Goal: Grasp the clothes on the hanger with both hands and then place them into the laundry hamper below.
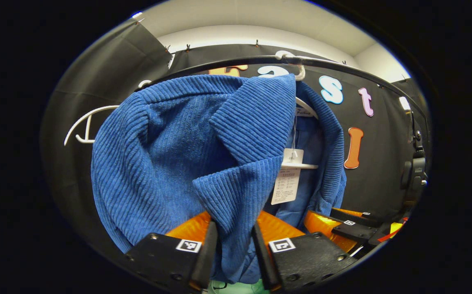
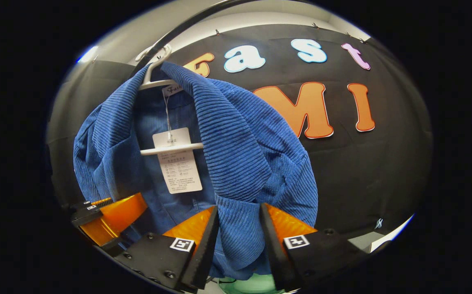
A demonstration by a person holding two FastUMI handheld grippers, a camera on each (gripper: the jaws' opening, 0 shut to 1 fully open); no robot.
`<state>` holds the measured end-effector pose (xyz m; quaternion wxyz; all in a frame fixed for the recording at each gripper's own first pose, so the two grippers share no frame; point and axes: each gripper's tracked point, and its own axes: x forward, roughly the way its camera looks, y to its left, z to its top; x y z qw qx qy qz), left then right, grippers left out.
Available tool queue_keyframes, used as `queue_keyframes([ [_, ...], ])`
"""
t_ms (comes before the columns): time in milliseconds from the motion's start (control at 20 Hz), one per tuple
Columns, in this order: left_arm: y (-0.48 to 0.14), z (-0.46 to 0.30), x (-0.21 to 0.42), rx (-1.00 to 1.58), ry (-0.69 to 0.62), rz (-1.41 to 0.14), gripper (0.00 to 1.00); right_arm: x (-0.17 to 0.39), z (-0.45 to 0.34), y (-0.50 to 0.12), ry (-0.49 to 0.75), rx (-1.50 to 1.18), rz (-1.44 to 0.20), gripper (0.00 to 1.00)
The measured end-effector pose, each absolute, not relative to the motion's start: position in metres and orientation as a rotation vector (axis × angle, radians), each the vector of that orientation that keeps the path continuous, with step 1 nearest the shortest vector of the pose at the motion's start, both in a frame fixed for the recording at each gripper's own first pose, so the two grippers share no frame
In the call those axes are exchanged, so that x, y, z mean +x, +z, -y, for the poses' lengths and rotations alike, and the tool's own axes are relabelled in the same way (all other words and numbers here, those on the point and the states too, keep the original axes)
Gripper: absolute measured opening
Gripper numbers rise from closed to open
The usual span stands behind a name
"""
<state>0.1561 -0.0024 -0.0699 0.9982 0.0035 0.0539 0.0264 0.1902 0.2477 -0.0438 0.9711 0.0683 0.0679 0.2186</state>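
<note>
Left gripper view showed the blue corduroy jacket (image 1: 170, 155) hanging on a white hanger (image 1: 301, 165) from the black rail (image 1: 227, 65), its lapel pinched between the left gripper (image 1: 234, 237) fingers. The right gripper (image 2: 239, 228) likewise clamped the opposite lapel. Both should probably lift together to clear the hanger's shoulders before lowering. Each gripper pointed forward, level, side by side.
</note>
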Motion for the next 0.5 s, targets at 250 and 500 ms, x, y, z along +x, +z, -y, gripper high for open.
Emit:
queue_keyframes([
  [250,-0.064,0.001,0.146,0.008,0.035,-0.118,0.01,0.194,-0.243,-0.041,0.503,0.201,-0.166,0.12],
  [500,-0.057,-0.007,0.135,0.002,0.022,-0.123,0.0,0.19,-0.23,-0.029,0.577,0.265,-0.194,0.12],
])
